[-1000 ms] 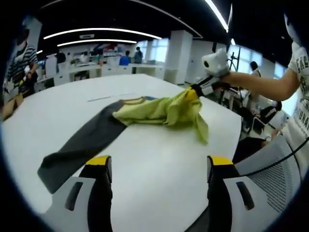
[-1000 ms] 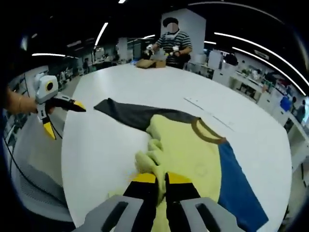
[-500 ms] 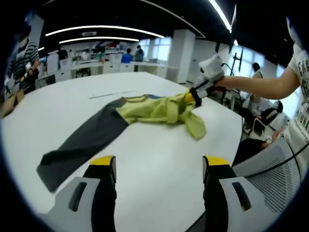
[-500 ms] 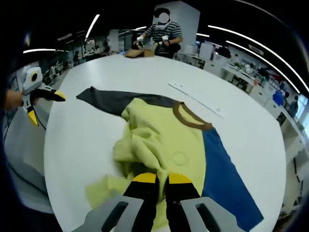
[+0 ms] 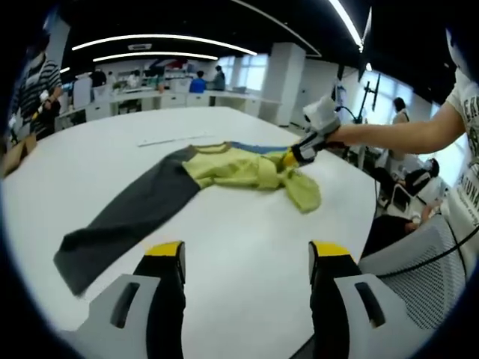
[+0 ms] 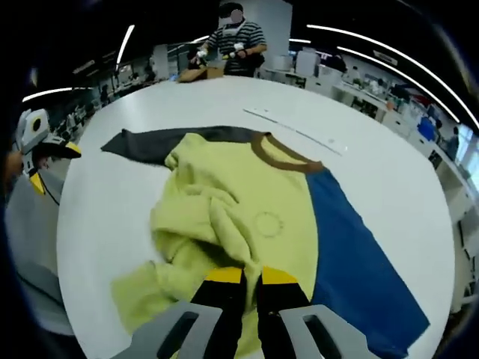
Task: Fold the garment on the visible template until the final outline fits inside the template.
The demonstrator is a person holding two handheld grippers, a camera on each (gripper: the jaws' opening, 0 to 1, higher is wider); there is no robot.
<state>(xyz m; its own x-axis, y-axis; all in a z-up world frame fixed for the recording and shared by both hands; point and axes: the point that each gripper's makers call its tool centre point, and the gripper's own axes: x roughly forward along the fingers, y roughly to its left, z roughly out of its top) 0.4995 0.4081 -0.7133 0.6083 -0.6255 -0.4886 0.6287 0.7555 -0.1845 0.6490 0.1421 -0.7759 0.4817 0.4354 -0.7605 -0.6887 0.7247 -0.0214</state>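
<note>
Your left gripper view looks low across the table (image 5: 247, 247) from well back. Your right gripper view sits close over the garment (image 6: 247, 217); both views share it.

Soft cloth garment (image 6: 247, 217), smooth table (image 5: 247, 247)

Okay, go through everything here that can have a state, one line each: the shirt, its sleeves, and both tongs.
Shirt: on the white table, yellow body bunched and partly folded over.
Grey sleeve: stretched out flat.
Blue sleeve: lying flat.
Right tongs: shut on the shirt's yellow fabric.
Left tongs: open, holding nothing, above bare table.
</note>
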